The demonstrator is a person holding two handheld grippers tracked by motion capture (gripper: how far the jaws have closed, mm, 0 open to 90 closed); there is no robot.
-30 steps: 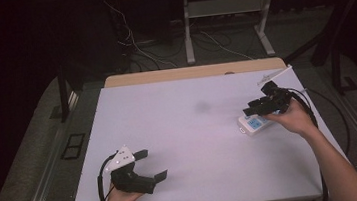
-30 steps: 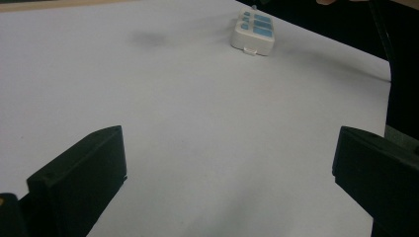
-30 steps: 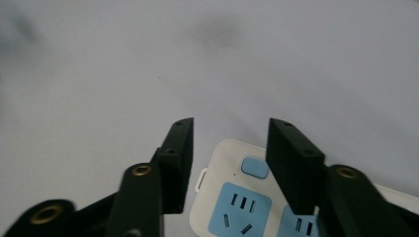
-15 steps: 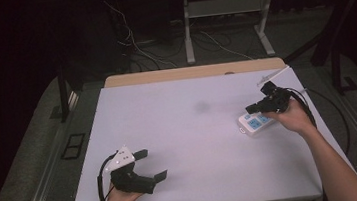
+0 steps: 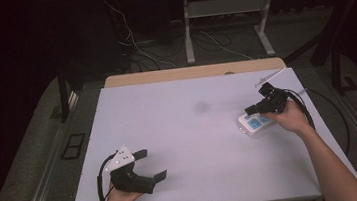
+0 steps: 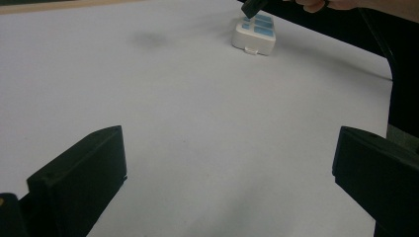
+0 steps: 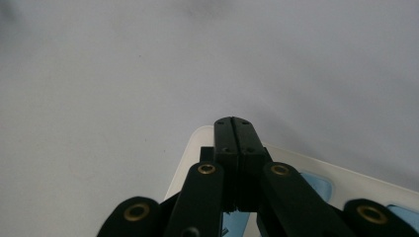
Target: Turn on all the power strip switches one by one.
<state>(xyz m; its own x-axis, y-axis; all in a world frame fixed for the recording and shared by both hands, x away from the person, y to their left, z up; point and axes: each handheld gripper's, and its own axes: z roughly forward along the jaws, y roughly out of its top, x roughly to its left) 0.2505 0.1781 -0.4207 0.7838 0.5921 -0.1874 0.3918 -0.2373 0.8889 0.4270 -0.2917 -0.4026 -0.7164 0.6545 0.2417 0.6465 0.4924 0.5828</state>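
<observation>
on the right side of the pale grey table lies a small white remote-like box with blue buttons, flat, its long side slanted, near the table's right edge. the right gripper hangs over the box's far end, held in the person's right hand, with its cable looping off to the right. in the right gripper view its two black jaws are pressed flat together with nothing between them, having just been closing, and their joined tip sits above the rounded white corner of the box, with blue buttons on either side of the linkage lower down; whether the tip touches the box cannot be told. the left gripper rests low at the near left of the table, well apart from the box, held from below by the left hand. its jaws stand wide apart and empty, with bare table between them in the left gripper view, where the box shows far off at the top. a thin white syringe-like stick lies at the far right corner of the table.
</observation>
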